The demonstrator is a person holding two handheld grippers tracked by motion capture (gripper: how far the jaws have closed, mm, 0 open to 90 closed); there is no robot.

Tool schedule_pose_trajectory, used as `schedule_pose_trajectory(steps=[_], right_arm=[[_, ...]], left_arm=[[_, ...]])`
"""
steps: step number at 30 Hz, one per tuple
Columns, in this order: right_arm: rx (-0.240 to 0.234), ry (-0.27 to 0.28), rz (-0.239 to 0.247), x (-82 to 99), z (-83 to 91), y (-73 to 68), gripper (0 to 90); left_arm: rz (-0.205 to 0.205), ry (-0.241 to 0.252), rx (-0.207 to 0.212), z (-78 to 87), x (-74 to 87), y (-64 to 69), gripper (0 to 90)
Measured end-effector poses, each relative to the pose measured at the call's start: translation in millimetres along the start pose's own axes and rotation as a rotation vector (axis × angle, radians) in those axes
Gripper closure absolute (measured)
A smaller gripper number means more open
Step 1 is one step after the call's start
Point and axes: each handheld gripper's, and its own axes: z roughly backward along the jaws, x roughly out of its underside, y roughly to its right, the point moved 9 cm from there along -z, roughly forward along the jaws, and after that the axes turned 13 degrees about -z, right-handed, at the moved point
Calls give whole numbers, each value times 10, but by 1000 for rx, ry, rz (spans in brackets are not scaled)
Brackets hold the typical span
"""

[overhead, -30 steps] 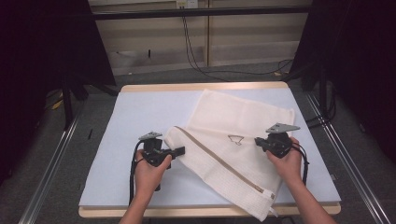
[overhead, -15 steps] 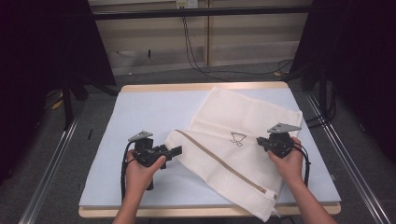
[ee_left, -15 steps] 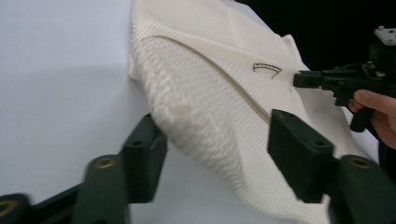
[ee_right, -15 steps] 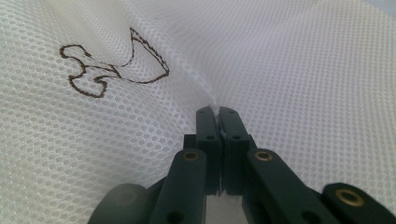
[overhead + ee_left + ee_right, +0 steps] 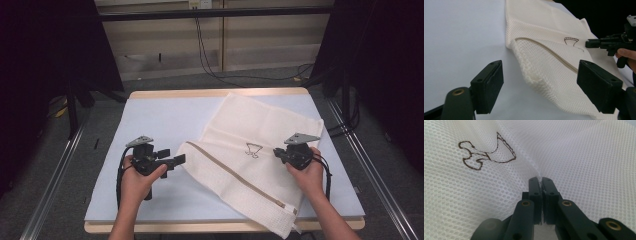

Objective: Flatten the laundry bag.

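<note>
Now left tongs [image 5: 176,160] opened, off mesh bag [image 5: 260,165]

Two grippers, left gripper [image 5: 176,159] and right gripper [image 5: 276,152] | one white mesh bag [image 5: 260,165], a fold pinched between the right jaws, its edge lying ahead of the left jaws | one embroidered mark [image 5: 254,149] | one table [image 5: 150,120]

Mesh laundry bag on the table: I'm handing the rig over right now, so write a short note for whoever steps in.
Left hand-held gripper: its jaws have just been opening, nothing between them, beside the mesh bag's folded edge.
Right hand-held gripper: shut on a pinch of the bag's mesh, near the stitched logo.
Bag lies spread on the table, one corner hanging off the near edge.
Done: left side let go. Left: probably re-grip and go on arranging.
</note>
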Motion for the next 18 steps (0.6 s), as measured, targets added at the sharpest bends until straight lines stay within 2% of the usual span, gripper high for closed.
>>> schedule_pose_trajectory(steps=[4,6,8,10,13,15,16,17,18], right_arm=[[-6,-7,-8,10,0,-17,823],[-12,3,-35,-3,11,-28,722],[-13,19,-34,-31,40,-21,647],[-26,30,-44,-59,72,-35,536],[-25,31,-56,-62,142,-35,454],[-32,30,-62,-52,197,-32,435],[-33,32,-68,-44,220,-34,428],[-27,29,-73,-30,250,-26,424],[-32,31,-72,-17,270,-25,420]], left_arm=[[2,3,-6,26,1,-38,213],[-2,-5,0,13,3,-29,215],[-21,-14,2,-12,0,-17,219],[-26,-20,-16,-45,-6,-27,230],[-47,-43,-12,-112,21,-41,246],[-48,-52,-25,-172,43,-61,269],[-65,-69,-20,-201,64,-73,281],[-62,-72,-23,-241,72,-78,294],[-82,-87,-29,-273,88,-95,316]])
